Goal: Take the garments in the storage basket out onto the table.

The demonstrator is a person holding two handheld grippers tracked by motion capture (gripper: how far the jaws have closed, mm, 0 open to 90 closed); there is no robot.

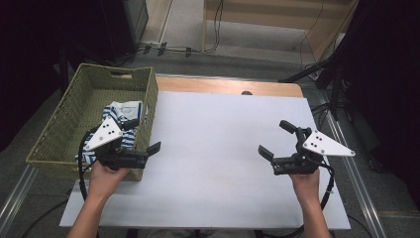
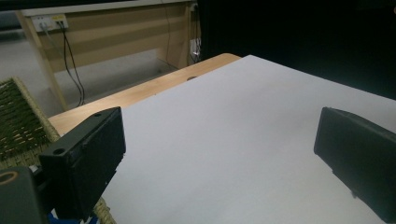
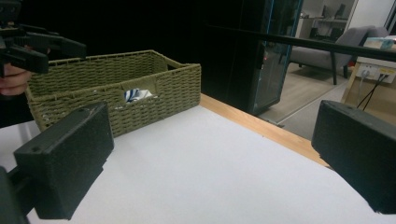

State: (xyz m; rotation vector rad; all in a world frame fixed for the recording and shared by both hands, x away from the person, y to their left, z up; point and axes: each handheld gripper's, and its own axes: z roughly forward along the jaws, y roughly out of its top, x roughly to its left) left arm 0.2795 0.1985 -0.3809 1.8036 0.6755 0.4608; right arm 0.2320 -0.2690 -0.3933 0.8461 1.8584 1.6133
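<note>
1. Wicker basket (image 1: pixel 64 126) sits at 9 o'clock on the table (image 1: pixel 223 148), hanging off the white sheet's left edge. A blue-and-white striped cloth (image 1: pixel 121 111) lies inside it, bunched against the near-right wall.
2. My left gripper (image 1: pixel 146 136) hovers over the basket's right rim, jaws spread wide, nothing between them; the left gripper view shows bare sheet ahead.
3. My right gripper (image 1: pixel 275 139) hangs at 3 o'clock above the sheet, jaws wide and empty.
4. Judgement: the cloth looks already dropped in, so the stowing seems done. No other loose item is on the sheet; what is left is pulling both hands clear.
</note>
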